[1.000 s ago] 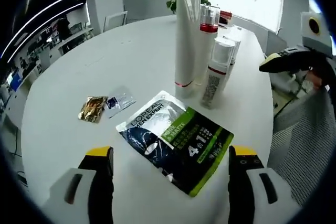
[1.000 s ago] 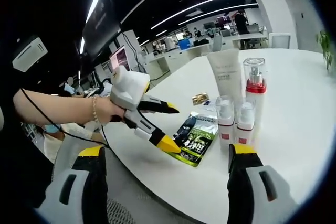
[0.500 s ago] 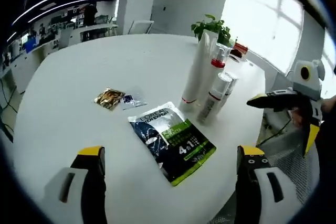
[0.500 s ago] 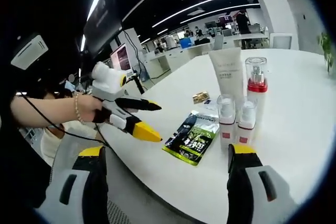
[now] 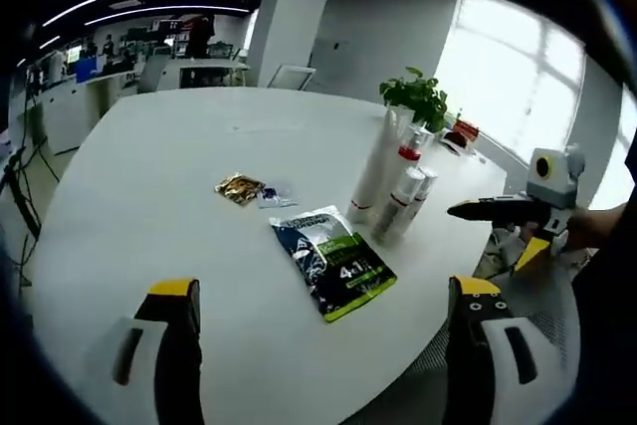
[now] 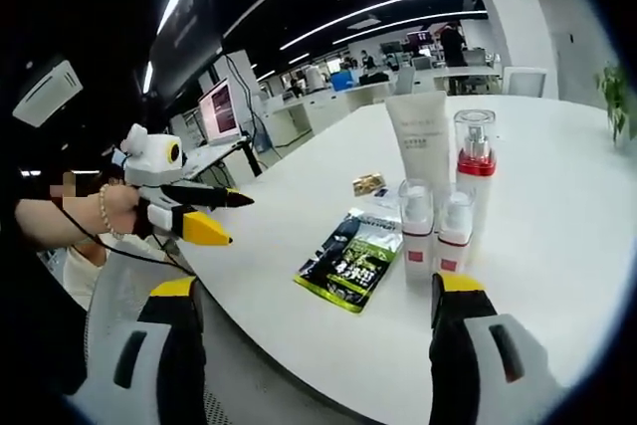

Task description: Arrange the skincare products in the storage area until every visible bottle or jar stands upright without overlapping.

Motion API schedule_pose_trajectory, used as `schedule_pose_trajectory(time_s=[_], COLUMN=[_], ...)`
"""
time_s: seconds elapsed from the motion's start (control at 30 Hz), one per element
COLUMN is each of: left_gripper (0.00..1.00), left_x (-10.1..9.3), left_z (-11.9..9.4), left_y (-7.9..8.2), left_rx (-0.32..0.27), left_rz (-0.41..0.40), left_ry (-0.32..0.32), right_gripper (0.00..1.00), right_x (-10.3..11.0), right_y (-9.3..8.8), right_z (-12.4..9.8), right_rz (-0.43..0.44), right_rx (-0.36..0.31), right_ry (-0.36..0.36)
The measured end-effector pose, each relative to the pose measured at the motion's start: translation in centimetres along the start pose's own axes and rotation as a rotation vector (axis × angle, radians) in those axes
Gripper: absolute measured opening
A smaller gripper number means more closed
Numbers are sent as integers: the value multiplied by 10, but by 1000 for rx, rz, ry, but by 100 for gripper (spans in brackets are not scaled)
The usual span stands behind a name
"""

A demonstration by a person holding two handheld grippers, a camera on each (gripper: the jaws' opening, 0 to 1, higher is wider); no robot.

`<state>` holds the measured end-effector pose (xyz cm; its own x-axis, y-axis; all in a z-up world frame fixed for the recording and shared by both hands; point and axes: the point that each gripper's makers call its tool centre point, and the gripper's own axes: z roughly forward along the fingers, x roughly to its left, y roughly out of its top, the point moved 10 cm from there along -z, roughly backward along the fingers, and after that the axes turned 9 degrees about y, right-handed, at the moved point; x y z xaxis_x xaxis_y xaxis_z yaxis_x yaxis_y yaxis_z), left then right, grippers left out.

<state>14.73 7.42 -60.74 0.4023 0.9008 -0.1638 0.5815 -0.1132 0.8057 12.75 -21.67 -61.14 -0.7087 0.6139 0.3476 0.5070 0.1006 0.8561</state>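
— Where do the tongs stand?

— In the left gripper view the left gripper has its jaws spread wide with nothing between them, hanging off the near edge of the white round table. The right gripper in its own view is the same: jaws wide apart, bare, touching nothing, near the table's edge.

— Can each be seen from the other side?

— Yes. The right gripper comes into the left gripper view at the far right, off the table's edge, held in a hand; its jaws look parted. The left gripper appears in the right gripper view at the left, beyond the rim, held in a hand with a beaded bracelet, jaws parted too.

— And the skincare things?

— Well apart from both tongs. A tall white tube stands upright, a clear pump bottle with a red collar just beside it on the right. In front of them stand two small white pump bottles with red bands, close together. All four are upright.

— What lies flat?

— A dark and green sachet pack lies on the table, between the bottles and the near edge. Further in lie a gold sachet and a small clear sachet, side by side.

— Room to move?

— Wide bare tabletop to the left of the cluster in the left gripper view. A potted plant stands behind the bottles near the far edge.
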Motion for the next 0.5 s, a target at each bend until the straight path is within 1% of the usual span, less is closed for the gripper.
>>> schedule_pose_trajectory(time_s=[0.1,0.17,0.23,0.3,0.37,0.43,0.5], left_gripper=[97,97,96,95,93,93,93], left_x=[7,9,13,17,18,20,20], left_z=[-16,-24,-32,-36,-38,-39,-39], left_y=[-5,-8,-12,-17,-20,-22,-22], left_rx=[-27,-33,-42,-37,-37,-65,-72], left_rz=[-5,-28,-30,-22,-17,-25,-36], left_ry=[31,49,75,101,106,112,113], right_gripper=[93,92,91,91,91,91,91], right_x=[-1,-2,-1,-1,-2,-2,-1], right_y=[-1,-1,-1,-2,-2,-3,-4], right_z=[1,2,2,2,2,3,4], right_rz=[0,-3,-4,-5,-5,-1,-4], right_rx=[7,14,20,22,23,30,39], right_ry=[-6,-9,-11,-12,-14,-17,-18])
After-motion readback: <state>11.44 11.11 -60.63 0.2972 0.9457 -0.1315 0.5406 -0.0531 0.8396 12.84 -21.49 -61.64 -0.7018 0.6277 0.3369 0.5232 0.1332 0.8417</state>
